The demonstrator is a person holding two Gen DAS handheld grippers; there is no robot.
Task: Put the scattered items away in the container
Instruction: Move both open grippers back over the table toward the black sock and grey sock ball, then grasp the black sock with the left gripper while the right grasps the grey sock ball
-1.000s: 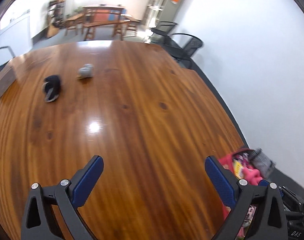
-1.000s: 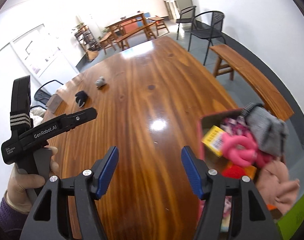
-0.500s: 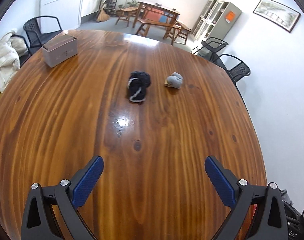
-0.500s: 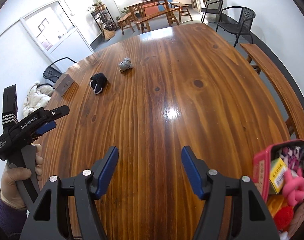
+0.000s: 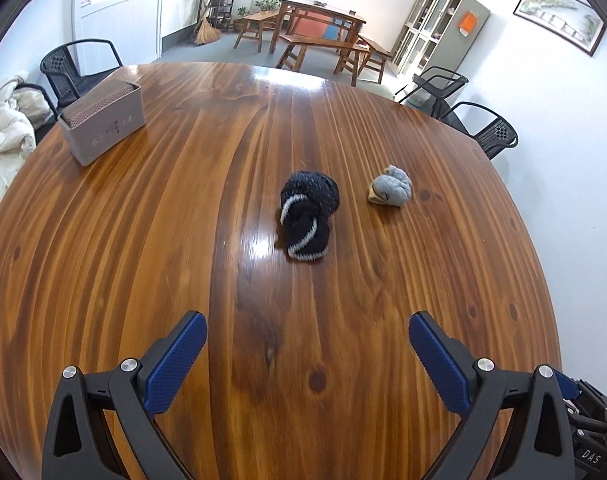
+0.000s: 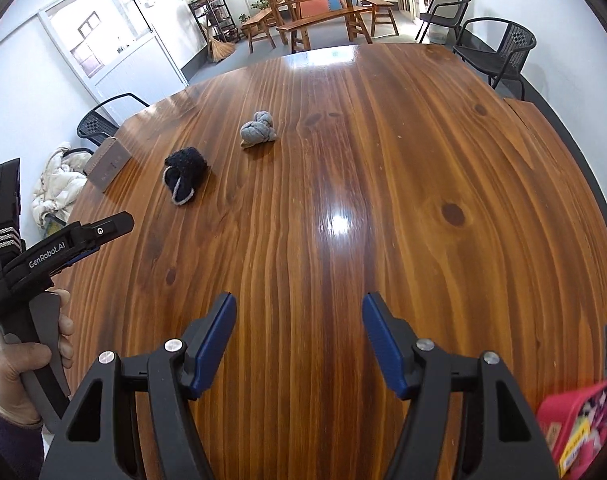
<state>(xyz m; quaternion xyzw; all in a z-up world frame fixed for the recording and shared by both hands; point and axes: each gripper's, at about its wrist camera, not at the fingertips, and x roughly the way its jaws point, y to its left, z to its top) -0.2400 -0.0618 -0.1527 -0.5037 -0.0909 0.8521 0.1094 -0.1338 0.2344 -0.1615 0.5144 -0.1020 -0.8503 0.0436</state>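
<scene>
Am steering both tongs, left (image 5: 305, 338) and right (image 6: 299, 326), released and empty, toward black sock bundle (image 5: 309, 214) and grey sock bundle (image 5: 390, 191) on desk (image 5: 143, 240); next needing descent, straddling, clenching.

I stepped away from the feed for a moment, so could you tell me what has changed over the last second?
Both grippers swung away from the pink container toward the black sock bundle and grey sock bundle, which now sit nearer and more central. The container has slipped to the right view's corner. Nothing was grasped; left gripper and right gripper stayed open, socks unmoved.
</scene>
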